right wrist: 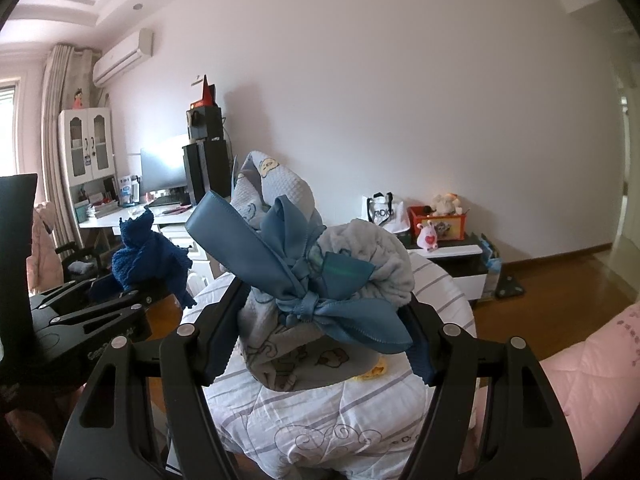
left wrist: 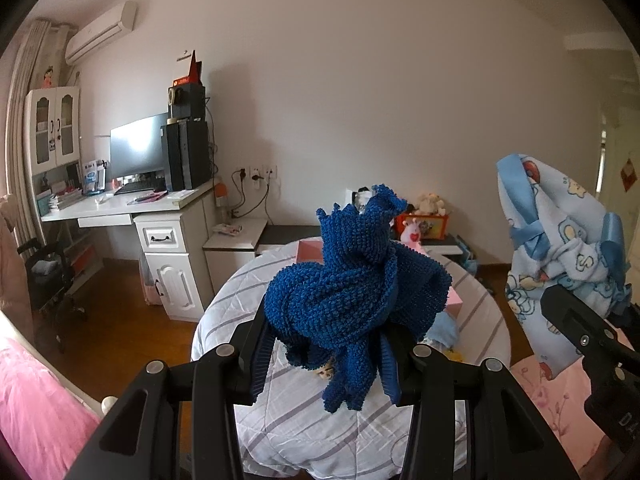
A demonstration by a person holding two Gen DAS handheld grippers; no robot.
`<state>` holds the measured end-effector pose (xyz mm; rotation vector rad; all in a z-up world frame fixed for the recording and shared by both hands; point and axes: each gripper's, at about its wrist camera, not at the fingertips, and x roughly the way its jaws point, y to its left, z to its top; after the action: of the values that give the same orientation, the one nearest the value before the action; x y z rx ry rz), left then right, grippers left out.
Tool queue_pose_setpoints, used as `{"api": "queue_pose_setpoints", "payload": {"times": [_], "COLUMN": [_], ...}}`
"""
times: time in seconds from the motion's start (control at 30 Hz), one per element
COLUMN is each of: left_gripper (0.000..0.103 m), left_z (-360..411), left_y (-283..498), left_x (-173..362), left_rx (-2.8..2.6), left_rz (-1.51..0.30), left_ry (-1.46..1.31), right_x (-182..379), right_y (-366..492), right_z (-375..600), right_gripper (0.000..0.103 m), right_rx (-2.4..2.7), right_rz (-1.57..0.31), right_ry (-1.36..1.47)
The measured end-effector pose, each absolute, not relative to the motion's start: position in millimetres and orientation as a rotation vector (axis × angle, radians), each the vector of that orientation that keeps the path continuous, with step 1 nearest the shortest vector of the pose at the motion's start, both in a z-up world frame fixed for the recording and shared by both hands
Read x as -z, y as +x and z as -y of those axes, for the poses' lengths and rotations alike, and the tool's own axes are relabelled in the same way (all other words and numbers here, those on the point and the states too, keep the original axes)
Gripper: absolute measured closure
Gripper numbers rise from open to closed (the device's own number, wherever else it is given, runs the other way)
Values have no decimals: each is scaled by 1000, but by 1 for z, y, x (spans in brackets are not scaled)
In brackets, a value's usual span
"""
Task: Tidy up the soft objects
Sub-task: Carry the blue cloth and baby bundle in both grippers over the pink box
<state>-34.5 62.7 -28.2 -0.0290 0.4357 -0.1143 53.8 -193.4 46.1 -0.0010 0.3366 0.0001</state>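
Left claw [left wrist: 326,356] is clamped on a dark blue knit [left wrist: 348,292], jaws narrow, pads pressing the bunched middle. The knit stands up out of the grip in a knotted lump, with a tail hanging below the jaws. Right claw [right wrist: 320,320] is set wider and grips a pale blue printed bundle [right wrist: 320,264] tied with a satin ribbon [right wrist: 280,252]; the bundle fills the gap between the pads.

Both loads are lifted in the air, clear of the striped quilt [left wrist: 304,420] rolled up below and ahead of the claws. Key relation: the quilt's long axis runs straight away from both claws, and any set-down spot lies forward and down from each load. In the left view the bundle hangs off to the right, apart from the knit; in the right view the knit sits left and a bit further back. Neither hand is clearly nearer the quilt, as I judge it.

Small items lie on the quilt under the loads: something yellow [right wrist: 372,372], a light blue cloth [left wrist: 444,332], a pink box [left wrist: 310,250]. All are mostly covered by the held things and hard to identify. A pink bedcover [right wrist: 600,364] is cut off at the frame edge. The person's hands are out of view. The far desk [left wrist: 120,204] with a monitor plays no part.
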Motion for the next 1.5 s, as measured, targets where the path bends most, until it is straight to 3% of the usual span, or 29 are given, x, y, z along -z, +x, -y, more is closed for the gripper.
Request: {"api": "queue_pose_setpoints", "payload": {"times": [0.8,1.5], "left_gripper": [61,60], "left_z": [-51,3], "left_y": [70,264], "left_x": [28,31], "left_rx": [137,158], "left_rz": [-544,-685], "left_ry": [-22,-5], "right_x": [-18,22], "right_y": [113,253], "right_z": [199,229], "right_gripper": [36,36], "right_rx": [1,27], "right_rz": [-456,-564], "right_ry": [43,90]}}
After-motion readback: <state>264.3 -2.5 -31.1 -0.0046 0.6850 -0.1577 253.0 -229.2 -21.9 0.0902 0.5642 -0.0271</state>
